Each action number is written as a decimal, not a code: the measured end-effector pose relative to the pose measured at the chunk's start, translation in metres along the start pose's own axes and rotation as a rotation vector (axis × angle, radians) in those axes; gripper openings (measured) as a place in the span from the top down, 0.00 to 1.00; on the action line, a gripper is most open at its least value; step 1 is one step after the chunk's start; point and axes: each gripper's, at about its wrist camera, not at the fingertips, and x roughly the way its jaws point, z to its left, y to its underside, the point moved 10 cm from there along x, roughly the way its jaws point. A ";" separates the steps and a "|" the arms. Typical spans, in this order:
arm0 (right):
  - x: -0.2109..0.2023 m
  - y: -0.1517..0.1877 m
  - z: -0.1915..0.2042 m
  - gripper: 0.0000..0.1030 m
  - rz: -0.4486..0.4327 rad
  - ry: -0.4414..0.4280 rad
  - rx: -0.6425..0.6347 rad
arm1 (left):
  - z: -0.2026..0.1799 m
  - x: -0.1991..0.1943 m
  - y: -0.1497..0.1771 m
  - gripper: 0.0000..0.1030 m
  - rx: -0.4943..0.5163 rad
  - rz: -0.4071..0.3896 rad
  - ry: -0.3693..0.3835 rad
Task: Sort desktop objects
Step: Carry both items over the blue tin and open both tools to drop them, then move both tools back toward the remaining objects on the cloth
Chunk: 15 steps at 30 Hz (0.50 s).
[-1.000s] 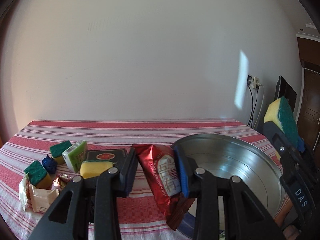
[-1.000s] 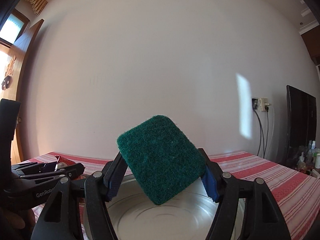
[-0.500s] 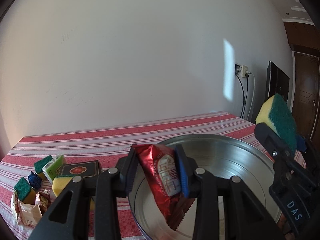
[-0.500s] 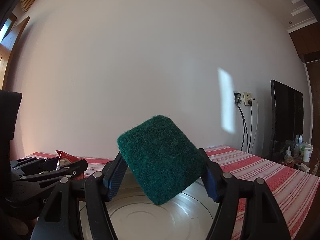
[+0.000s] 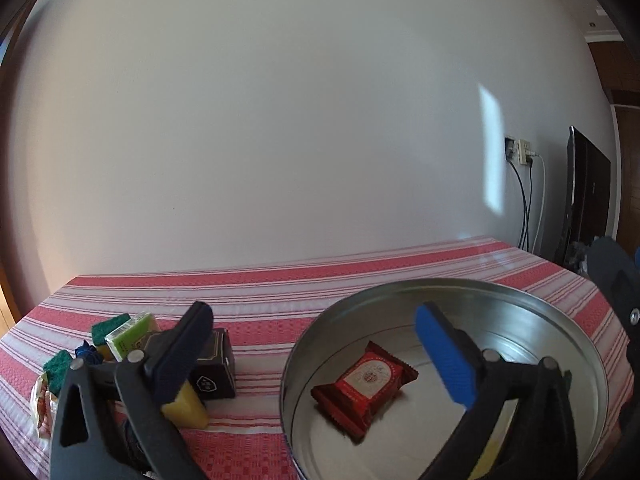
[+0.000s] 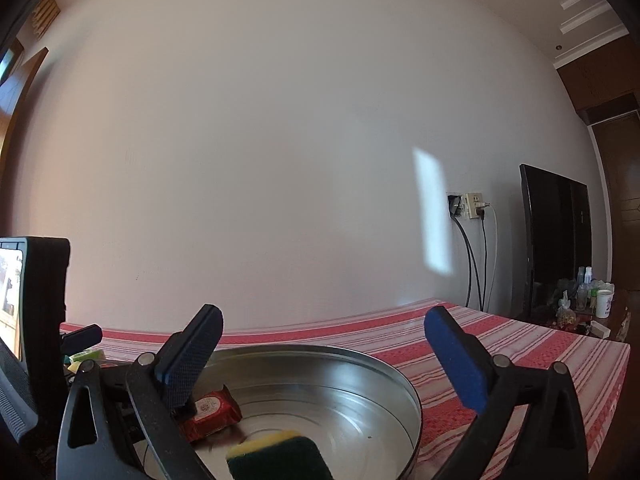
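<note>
A pale wall (image 5: 280,120) fills the upper two thirds of both views. Below it runs the worktop (image 5: 280,292), covered in a cloth of red and white stripes. At the right edge of the right wrist view stands a dark screen (image 6: 556,240), with a wall socket (image 6: 472,206) and hanging cables to its left.

A round metal basin (image 5: 520,300) takes up the lower right of the left wrist view and the lower middle of the right wrist view. Inside it, on the bottom, lies a red snack packet (image 5: 366,384), flat and a little left of centre. A sponge (image 6: 280,458) with a yellow body and a dark green scouring face lies in the basin too, at the bottom edge of the right wrist view.

The left gripper (image 5: 316,356) has its jaws opening, spread wide with nothing between them; the packet lies below and apart from the pads. The right gripper (image 6: 324,360) likewise has its jaws opening, wide apart and bare, above the sponge.

In the lower left of the left wrist view, on the cloth beside the basin, sits a cluster: a black box (image 5: 214,376), a yellow sponge (image 5: 186,410), a green soap box (image 5: 130,334), two green-topped sponges (image 5: 108,326) and a small blue thing (image 5: 88,352).
</note>
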 end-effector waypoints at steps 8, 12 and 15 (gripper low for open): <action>-0.027 -0.011 0.003 0.01 -0.100 0.026 0.028 | 0.010 -0.003 0.001 0.01 -0.027 0.013 -0.061; -0.033 -0.014 0.007 0.01 -0.111 0.026 0.028 | 0.008 -0.004 0.001 0.00 -0.029 0.015 -0.063; -0.035 -0.013 0.011 0.01 -0.110 0.020 0.021 | 0.019 -0.006 0.001 0.00 -0.043 0.019 -0.122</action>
